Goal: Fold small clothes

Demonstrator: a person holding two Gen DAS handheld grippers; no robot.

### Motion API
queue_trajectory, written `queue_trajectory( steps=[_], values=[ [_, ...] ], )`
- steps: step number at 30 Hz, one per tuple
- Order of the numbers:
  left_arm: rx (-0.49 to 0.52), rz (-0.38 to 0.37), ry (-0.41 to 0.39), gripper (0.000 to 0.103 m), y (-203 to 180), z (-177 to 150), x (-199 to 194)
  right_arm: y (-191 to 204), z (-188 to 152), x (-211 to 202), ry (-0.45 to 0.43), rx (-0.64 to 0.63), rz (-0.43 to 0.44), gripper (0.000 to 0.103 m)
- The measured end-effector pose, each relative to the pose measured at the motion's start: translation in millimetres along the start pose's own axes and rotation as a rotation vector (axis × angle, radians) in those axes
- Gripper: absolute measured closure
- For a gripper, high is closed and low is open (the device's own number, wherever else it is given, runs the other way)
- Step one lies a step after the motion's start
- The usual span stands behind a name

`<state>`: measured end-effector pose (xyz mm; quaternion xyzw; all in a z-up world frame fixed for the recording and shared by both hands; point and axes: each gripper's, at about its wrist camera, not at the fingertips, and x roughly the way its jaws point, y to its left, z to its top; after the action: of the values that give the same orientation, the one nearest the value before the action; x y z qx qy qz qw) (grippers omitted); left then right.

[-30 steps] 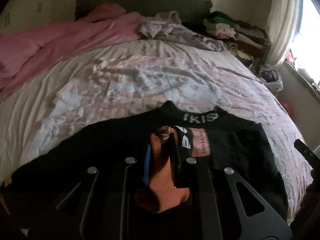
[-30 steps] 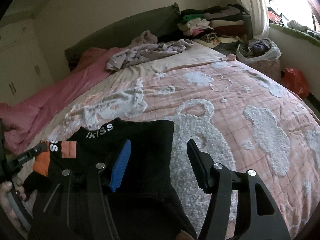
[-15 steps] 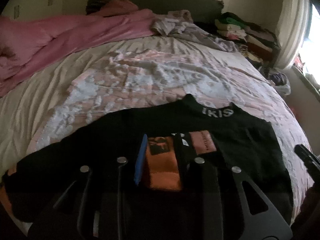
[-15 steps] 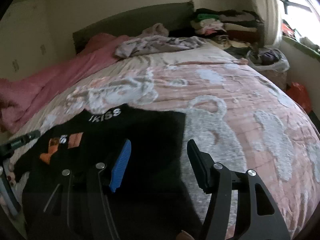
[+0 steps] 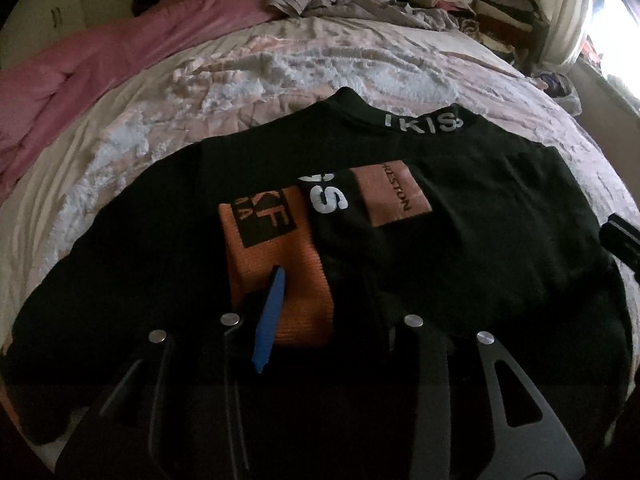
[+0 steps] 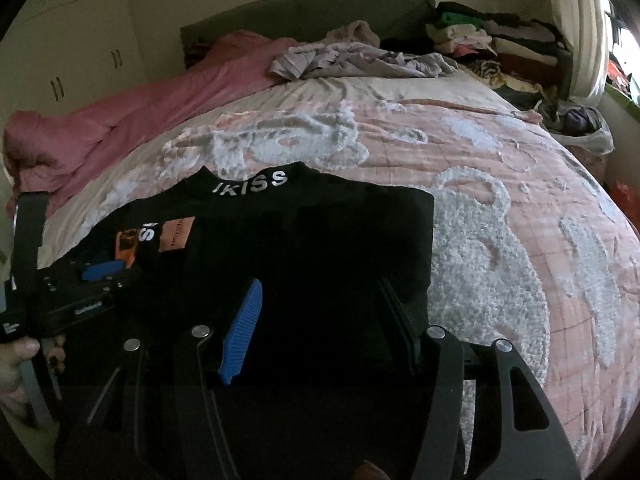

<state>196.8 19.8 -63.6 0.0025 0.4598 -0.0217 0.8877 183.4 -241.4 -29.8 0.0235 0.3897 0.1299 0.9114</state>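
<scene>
Bedspread (image 6: 500, 184) bears black top (image 6: 320, 240), collar toward headboard (image 6: 304, 8), lengthwise.

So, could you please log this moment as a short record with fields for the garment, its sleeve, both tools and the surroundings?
garment: black sweater, flat on the pink bedspread, collar lettering facing up
sleeve: orange cuff folded across the body
left tool: jaws opening, cuff between them, pads off it
right tool: open over the sweater, holding nothing
surroundings: pink blanket and stacked clothes at the bed's far end
</scene>
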Motion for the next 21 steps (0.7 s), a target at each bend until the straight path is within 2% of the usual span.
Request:
queue_trajectory(
  steps=[7, 14, 19, 21],
  values=[
    [-0.013, -0.012, -0.007, 0.070, 3, -3, -6, -20, -12, 31, 0.126, 0.056, -0.028, 0.048],
    [-0.022, -0.017, -0.018, 0.066, 5, -4, -12, -16, -13, 28, 0.117, 0.040, -0.030, 0.046],
    [-0.015, -0.018, -0.032, 0.064, 5, -4, -24, -7, -7, 15, 0.086, 0.024, -0.001, 0.046],
    [-0.016, -0.015, -0.039, 0.064, 6, -4, -28, -2, -6, 10, 0.074, 0.010, 0.002, 0.042]
  ],
)
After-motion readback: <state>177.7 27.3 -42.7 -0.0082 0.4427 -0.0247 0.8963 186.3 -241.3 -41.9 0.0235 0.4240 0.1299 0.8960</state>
